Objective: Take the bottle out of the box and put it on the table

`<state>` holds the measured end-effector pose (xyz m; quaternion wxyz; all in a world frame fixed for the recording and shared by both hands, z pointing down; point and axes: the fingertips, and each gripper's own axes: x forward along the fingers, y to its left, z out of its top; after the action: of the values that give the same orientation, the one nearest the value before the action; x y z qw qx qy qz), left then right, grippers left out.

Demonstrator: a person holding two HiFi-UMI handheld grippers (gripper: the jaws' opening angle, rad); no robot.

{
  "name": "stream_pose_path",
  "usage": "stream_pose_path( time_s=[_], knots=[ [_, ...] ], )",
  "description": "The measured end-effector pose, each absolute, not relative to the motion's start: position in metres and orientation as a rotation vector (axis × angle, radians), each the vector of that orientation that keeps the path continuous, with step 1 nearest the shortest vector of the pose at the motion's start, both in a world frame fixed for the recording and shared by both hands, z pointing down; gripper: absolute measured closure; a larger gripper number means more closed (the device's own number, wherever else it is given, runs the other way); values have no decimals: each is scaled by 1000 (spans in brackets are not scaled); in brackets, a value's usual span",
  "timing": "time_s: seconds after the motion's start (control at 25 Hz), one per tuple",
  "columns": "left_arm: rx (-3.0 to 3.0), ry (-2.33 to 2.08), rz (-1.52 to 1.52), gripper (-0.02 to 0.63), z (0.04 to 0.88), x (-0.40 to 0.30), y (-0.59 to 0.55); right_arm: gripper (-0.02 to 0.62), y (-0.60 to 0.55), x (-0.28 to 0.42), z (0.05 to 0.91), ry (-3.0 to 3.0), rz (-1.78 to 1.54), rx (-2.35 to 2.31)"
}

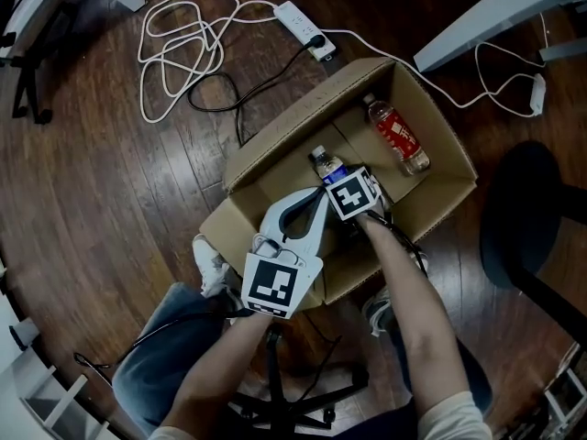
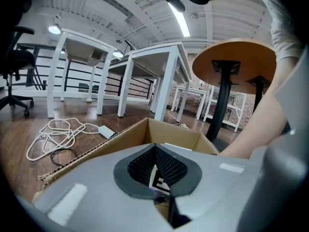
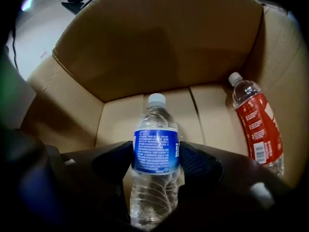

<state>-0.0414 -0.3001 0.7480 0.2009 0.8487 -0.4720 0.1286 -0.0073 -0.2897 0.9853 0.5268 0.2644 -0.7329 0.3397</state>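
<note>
Dark wooden floorboards (image 1: 101, 200) fill the head view, with one open cardboard box (image 1: 275, 140) just past centre toward 1 o'clock. Two bottles are in the box, none on a table. One blue-label bottle (image 3: 155, 151) with a white cap sits near the middle of the box floor, its cap toward 12 o'clock in the right gripper view. One red-label bottle (image 3: 256, 122) lies flat against the side wall at 3 o'clock in that view, well apart from the first.

Two grippers are in view, each with one marker cube. The right gripper (image 3: 155, 156) reaches steeply down into the box, its jaws spread wide with the blue-label bottle between the two dark pads. The pads flank the label closely on both sides, but no squeeze shows. The left gripper (image 2: 155, 149) hangs at the box's near edge, at 6 o'clock from the bottles, with its jaws together and nothing between them.

At 11 o'clock on the floor lies one loose coil of white cable (image 1: 179, 49) beside one black cable (image 1: 234, 94). Both run toward one white power strip (image 1: 304, 27) at 12 o'clock. One dark chair (image 1: 532, 236) stands at 3 o'clock. The left gripper view shows one round wood-topped table (image 2: 236, 59) beyond the box at 2 o'clock.
</note>
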Motion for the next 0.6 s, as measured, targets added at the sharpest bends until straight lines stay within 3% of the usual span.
stream_pose_path(
  time_s=[0.32, 0.6],
  knots=[
    [2348, -1320, 350, 606, 745, -48, -302, 273, -275, -10, 1006, -1655, 800, 586],
    [2361, -1311, 358, 606, 749, -48, -299, 301, -277, -8, 1003, -1680, 800, 613]
  ],
)
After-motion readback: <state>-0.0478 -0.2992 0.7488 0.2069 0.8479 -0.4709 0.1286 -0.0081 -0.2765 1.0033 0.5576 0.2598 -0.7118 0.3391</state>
